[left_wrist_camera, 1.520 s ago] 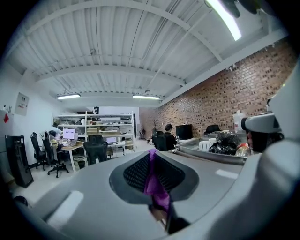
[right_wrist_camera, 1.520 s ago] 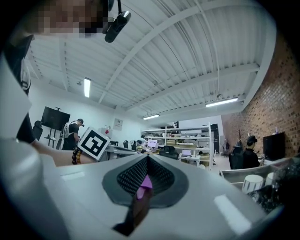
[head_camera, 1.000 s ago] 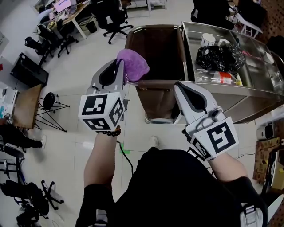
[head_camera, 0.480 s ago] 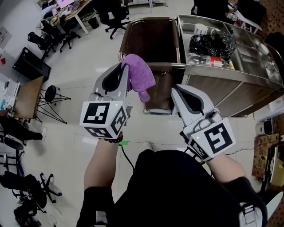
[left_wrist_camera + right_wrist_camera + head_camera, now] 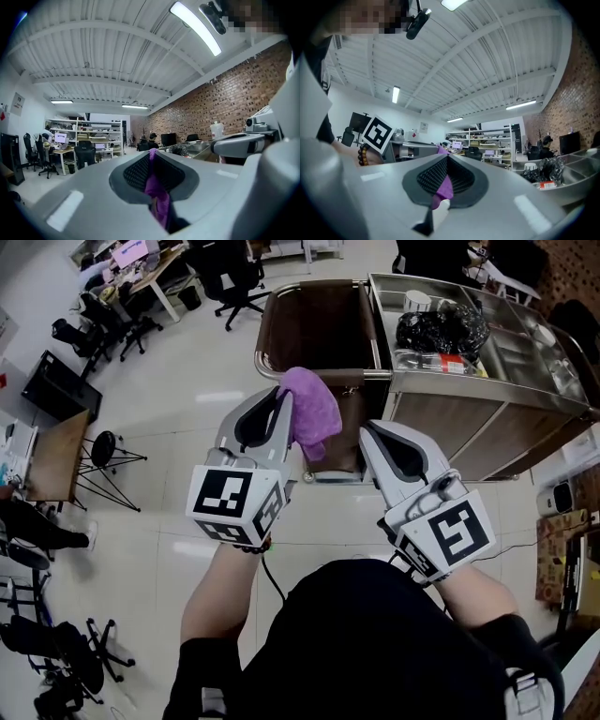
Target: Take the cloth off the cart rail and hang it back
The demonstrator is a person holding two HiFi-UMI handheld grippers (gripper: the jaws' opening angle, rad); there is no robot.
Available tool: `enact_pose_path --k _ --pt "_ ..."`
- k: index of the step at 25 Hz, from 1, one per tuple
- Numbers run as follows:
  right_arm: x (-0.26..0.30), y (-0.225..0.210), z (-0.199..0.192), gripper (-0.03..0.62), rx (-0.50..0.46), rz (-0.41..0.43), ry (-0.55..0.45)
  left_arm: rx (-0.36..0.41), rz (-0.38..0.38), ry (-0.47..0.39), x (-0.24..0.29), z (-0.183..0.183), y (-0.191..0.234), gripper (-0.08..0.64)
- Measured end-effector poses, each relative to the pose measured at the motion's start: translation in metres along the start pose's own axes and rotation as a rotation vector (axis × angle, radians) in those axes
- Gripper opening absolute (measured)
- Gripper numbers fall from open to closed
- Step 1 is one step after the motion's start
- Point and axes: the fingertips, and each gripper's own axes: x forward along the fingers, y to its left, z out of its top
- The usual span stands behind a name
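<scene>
The cloth (image 5: 314, 411) is purple, soft and light, so I expect it to sag and fold instead of keeping any shape, and a pinch on a gathered edge should carry it without slipping. That is how it is taken now: my left tool (image 5: 284, 397) has its jaws nearly together, clamped on a bunch of fabric at the tip, and the rest droops off the side facing my right tool (image 5: 368, 430). The right tool's jaws are fully together. Its own view shows a purple sliver in the seam, but I cannot tell what that is, and from above the cloth hangs clear of it. The cart rail (image 5: 361, 375) lies just beyond and below both tips, with no cloth on it, so rehanging remains
</scene>
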Motion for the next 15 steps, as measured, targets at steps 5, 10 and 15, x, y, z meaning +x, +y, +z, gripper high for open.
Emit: enact_pose_path --k 5,10,15 --pt "0.018 0.014 0.009 0.000 0.002 -0.017 0.011 -0.001 -0.033 0.012 -0.006 0.008 0.011 0.032" --pt "0.020 0.029 0.015 0.000 -0.010 -0.039 0.017 -0.018 -0.079 0.017 -0.017 0.012 0.008 0.034" --pt "0.019 0.037 0.013 0.000 -0.014 -0.072 0.028 -0.025 -0.113 0.029 -0.024 0.005 0.003 0.034"
